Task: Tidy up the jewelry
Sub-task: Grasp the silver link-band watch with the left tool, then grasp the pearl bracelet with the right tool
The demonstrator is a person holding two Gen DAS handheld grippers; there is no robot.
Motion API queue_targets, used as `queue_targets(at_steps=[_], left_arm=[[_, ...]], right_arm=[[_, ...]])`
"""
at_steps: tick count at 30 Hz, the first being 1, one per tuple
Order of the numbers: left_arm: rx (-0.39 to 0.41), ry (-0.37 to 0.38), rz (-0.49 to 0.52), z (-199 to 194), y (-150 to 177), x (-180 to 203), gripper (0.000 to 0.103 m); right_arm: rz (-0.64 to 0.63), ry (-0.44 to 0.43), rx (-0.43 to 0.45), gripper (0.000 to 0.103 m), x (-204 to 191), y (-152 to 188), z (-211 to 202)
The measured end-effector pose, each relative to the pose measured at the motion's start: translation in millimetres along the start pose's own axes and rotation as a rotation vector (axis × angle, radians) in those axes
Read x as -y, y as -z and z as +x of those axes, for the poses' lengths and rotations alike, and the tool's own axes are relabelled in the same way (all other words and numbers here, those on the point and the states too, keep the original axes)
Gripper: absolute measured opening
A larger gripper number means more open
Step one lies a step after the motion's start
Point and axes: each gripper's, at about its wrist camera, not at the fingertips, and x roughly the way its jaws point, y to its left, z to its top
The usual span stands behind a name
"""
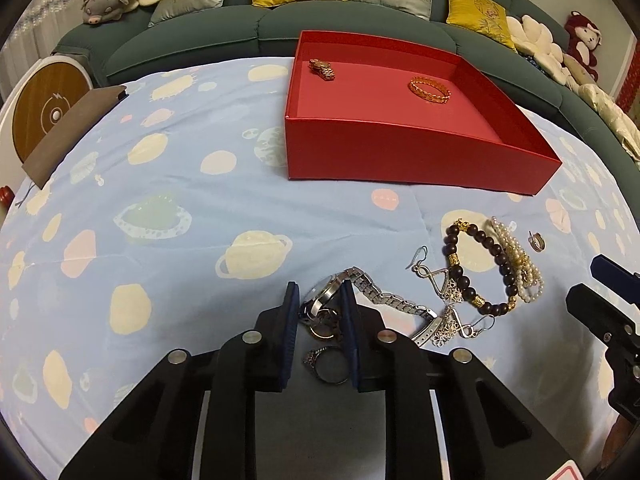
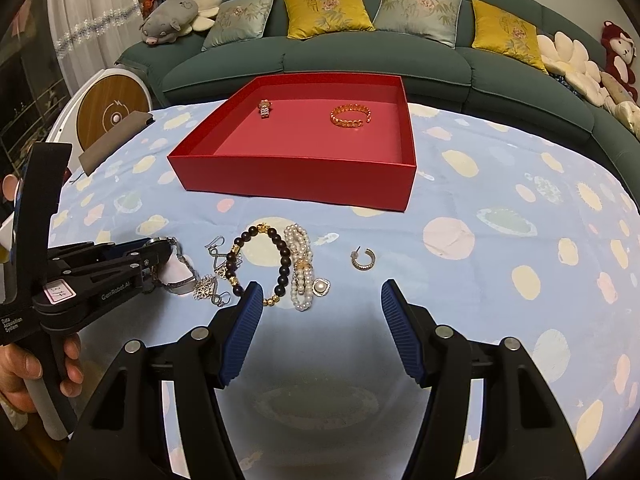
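Red box (image 2: 296, 178): shallow, square card tray with a matt pink floor, at 12 o'clock on the cloth.
Gold in box: a link watch (image 2: 264, 109) at the floor's 10 o'clock; an openwork bangle (image 2: 351, 116) at its 1 o'clock, well apart.
Cloth (image 2: 480, 208): pale blue, creased, printed with cream and pink planets.
Left gripper (image 1: 320, 312): ribbed blue pads drawn narrow round the round case of a steel watch (image 1: 332, 292), whose link band trails toward 3 o'clock; whether the pads press on it I cannot tell. Two rings lie under the pads, one gold-toned (image 1: 320, 332), one silver-toned (image 1: 328, 366).
Right gripper (image 2: 320, 312): jaws wide, nothing between them.
Loose pile: dark bead bracelet (image 2: 260, 266) with gold spacers, pearl strands (image 2: 301, 268) touching it, silver filigree earrings (image 2: 212, 276) at its 9 o'clock.
Hoop earring (image 2: 363, 260): alone at the pile's 3 o'clock.
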Motion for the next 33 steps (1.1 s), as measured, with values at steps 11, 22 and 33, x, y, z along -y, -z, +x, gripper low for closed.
queue_targets(at_steps=[11,22,33], left_arm=[[0.031,0.07,-0.035,-20.0,-5.7,-2.6,0.012],[0.039,0.095,-0.023,-27.9,-5.3,2.9,0.012],[0.039,0.103,-0.013,-28.3,-4.6,5.2,0.012]], right_arm=[[-0.011,0.001,-0.039,0.047,-5.6,-7.2,33.3],[0.001,-0.004,-0.067,0.031,-3.9,-10.2,55.7],[-0.019,-0.029,-0.06,0.013,-4.5,-11.6,54.0]])
